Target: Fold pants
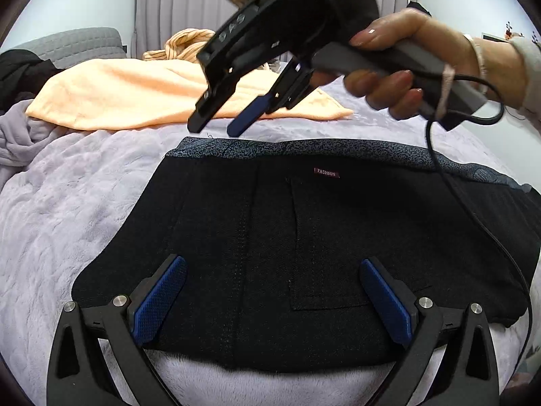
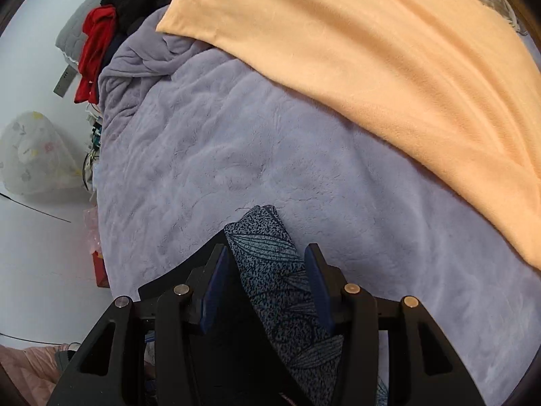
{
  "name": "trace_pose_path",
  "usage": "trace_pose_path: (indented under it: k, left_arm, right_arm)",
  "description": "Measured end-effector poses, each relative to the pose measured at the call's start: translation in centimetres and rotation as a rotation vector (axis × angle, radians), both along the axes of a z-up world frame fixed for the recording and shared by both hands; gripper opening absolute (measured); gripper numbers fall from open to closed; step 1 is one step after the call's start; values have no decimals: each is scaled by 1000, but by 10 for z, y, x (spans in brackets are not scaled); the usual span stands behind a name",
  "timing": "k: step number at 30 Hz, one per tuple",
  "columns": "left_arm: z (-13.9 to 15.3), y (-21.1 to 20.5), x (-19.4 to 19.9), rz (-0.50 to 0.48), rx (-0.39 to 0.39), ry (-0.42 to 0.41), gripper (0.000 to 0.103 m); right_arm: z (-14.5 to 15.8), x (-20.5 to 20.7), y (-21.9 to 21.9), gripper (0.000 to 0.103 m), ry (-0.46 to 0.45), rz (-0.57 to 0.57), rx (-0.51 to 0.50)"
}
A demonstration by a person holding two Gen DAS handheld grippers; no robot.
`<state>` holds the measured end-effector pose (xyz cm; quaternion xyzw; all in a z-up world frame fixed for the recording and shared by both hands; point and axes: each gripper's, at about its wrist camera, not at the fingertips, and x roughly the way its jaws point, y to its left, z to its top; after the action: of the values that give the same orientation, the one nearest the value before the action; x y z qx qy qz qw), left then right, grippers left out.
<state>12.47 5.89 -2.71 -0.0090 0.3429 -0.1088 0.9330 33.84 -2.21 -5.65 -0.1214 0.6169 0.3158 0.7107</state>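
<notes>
Black pants (image 1: 304,237) lie folded flat on the lilac bed cover (image 1: 67,203), with a small "FASHION" label (image 1: 326,173) and a speckled blue-grey band (image 1: 270,149) along the far edge. My left gripper (image 1: 272,265) hovers over the near part of the pants, open wide and empty. A hand (image 1: 405,50) holds my right gripper (image 1: 216,130) just above the pants' far left corner. Its fingers are apart. In the right wrist view the right gripper (image 2: 267,250) points steeply down and the speckled band (image 2: 270,270) lies below, between its blue pads, with neither pressing on it.
An orange blanket (image 1: 118,94) (image 2: 372,67) lies across the bed behind the pants. Dark and red clothes (image 2: 94,40) are piled at the far left corner, striped cloth (image 1: 182,45) at the back. The right gripper's cable (image 1: 473,220) hangs over the pants' right side.
</notes>
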Motion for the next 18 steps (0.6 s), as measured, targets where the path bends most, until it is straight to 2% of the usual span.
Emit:
trace_pose_path:
  k: [1, 2, 3, 4, 8, 10, 12, 15, 16, 18]
  left_arm:
    - [0, 0, 0, 0, -2, -2, 103]
    - [0, 1, -2, 0, -2, -5, 103]
    - [1, 1, -3, 0, -3, -7, 103]
    - [1, 2, -4, 0, -6, -10, 103]
    - [4, 6, -9, 9, -23, -20, 103]
    - [4, 8, -10, 10, -30, -26, 103]
    - [4, 7, -10, 13, -22, -20, 103]
    - [10, 5, -12, 28, -10, -21, 103]
    - [13, 5, -13, 32, -7, -20, 103]
    - [25, 9, -13, 27, -32, -10, 103]
  right_arm:
    - [-6, 3, -1, 51, 18, -4, -14]
    - [-14, 8, 3, 47, 34, -7, -29]
    - [-18, 9, 3, 23, 38, -10, -38]
    - [-18, 7, 2, 10, 29, -11, -36]
    - [21, -24, 10, 9, -61, 58, 72]
    - [30, -28, 20, 9, -57, 87, 92]
    - [19, -25, 28, 9, -74, 99, 18]
    - [-22, -14, 26, 9, -85, 51, -116]
    - [-32, -11, 22, 9, -81, 21, -127]
    - [-27, -7, 12, 17, -82, -51, -72]
